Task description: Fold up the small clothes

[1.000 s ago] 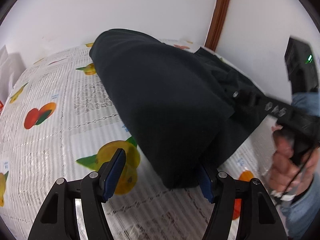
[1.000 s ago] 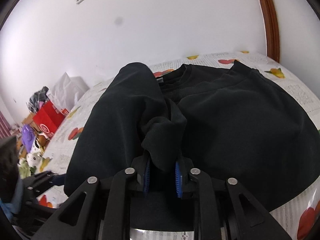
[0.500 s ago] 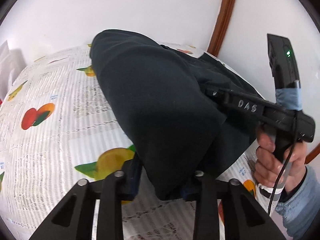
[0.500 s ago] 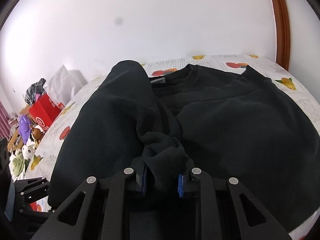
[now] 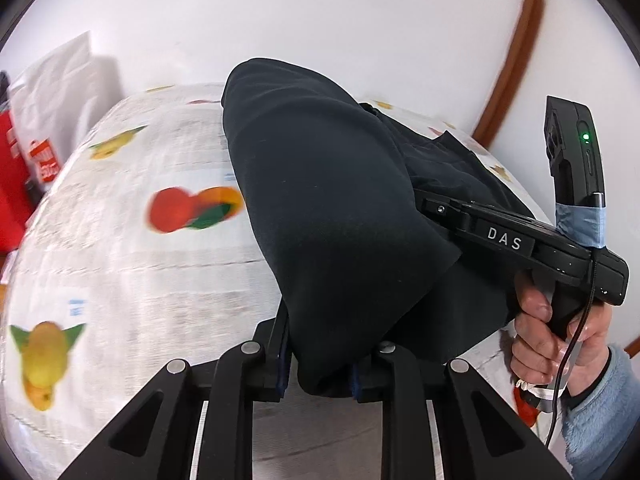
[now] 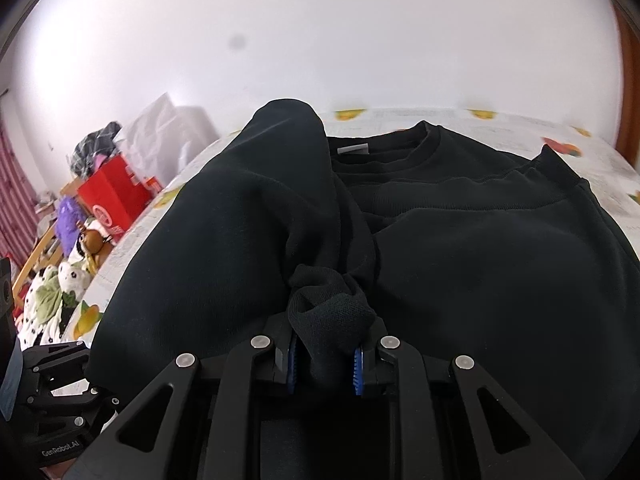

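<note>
Left wrist view, from left edge across: red bag (image 5: 16,176) and white plastic bag (image 5: 56,92) past the left end of the bench (image 5: 120,264), then the white lacy cloth printed with fruit, blurred. Mid-frame, black sweatshirt (image 5: 332,216) draped in a smooth, soft mound, one hem end hanging down into the left hand-held gripper (image 5: 318,376), clamped on that hem fold between blue pads. Further right, the right hand-held gripper (image 5: 436,210) seen side-on, black, lettered "DAS", green light on its upright part, nose buried in the fabric, held by a bare hand (image 5: 556,332) in a fluffy pale-blue sleeve. Brown curved trim on the white wall behind.

Right wrist view: toys, red bag (image 6: 116,196) and clutter off the left edge; the left hand-held gripper (image 6: 60,392) at bottom left under the sweatshirt's edge. Only here: sweatshirt (image 6: 480,264) lying flat across the bench (image 6: 608,168), ribbed round collar with a white label at the far side, left part lifted in a tall fold. Right hand-held gripper (image 6: 325,368) pinched shut on a bunched ribbed cuff.
</note>
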Available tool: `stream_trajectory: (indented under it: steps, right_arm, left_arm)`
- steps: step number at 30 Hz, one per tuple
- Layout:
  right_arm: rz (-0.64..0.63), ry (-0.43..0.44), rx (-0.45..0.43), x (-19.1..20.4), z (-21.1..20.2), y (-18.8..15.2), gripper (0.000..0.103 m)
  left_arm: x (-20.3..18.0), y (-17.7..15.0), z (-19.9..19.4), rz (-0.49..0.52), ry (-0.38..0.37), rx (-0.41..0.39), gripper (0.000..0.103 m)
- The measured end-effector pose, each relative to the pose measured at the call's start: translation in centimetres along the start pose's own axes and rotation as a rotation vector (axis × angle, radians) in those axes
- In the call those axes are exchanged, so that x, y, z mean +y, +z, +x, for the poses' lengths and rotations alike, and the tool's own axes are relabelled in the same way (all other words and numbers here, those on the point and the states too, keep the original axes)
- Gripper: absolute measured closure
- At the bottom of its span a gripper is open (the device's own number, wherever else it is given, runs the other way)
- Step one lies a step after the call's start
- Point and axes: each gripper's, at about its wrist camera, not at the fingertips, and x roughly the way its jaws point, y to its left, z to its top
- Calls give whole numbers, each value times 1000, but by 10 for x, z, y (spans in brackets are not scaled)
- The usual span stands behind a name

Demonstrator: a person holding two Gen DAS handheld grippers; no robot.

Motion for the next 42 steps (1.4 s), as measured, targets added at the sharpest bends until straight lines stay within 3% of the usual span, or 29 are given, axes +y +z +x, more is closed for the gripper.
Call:
stream_trajectory:
  steps: [4,7,13,17,20,23,26,28,31,34,37,38,40,42]
  right_arm:
    - [-11,13,6,21,5,3,83]
    - [-11,3,-6,24,0,3,83]
    - [7,37,-70,16,-28,8,84]
    - [23,30,-251,-5,-88,8,86]
    - [108,-10,-327,-37,-119,-7,86]
    - [205,-36,-214,-71,-112,-31,86]
    - [189,-73,-118,-78,-92,-47,82]
    - [210,-63,-119,-79,-92,-49,72]
    - [249,-28,-131,-79,-92,-43,56]
    - [264,-14,-111,-82,-81,-37,56]
    - [320,5,-72,-84,-61,-30,56]
    - [341,-4,-61,-85,-55,-27,57]
    - [340,-19,-60,-83,-48,-20,83]
    - [308,-17,-52,-80,-44,-14,88]
  left_arm:
    - [17,-6,-8,-41,-42,26,78]
    - [9,-10,-8,-18,-104,46,50]
    - [-15,-7,11,29,55,42,48]
    - [-19,-6,13,29,74,43,48]
    - [-24,-5,16,35,66,41,43]
    - [-30,-11,13,72,81,43,42]
    - [-33,-13,10,86,89,37,43]
    - [-31,-17,5,76,31,26,42]
    - [-37,-14,-3,56,-46,12,31]
    - [-52,-10,4,93,-34,19,31]
    - [-72,-8,20,116,25,53,31]
    - [-76,-9,25,116,44,62,30]
    - [-77,-10,27,110,58,48,29]
    - [-78,-8,29,110,61,46,29]
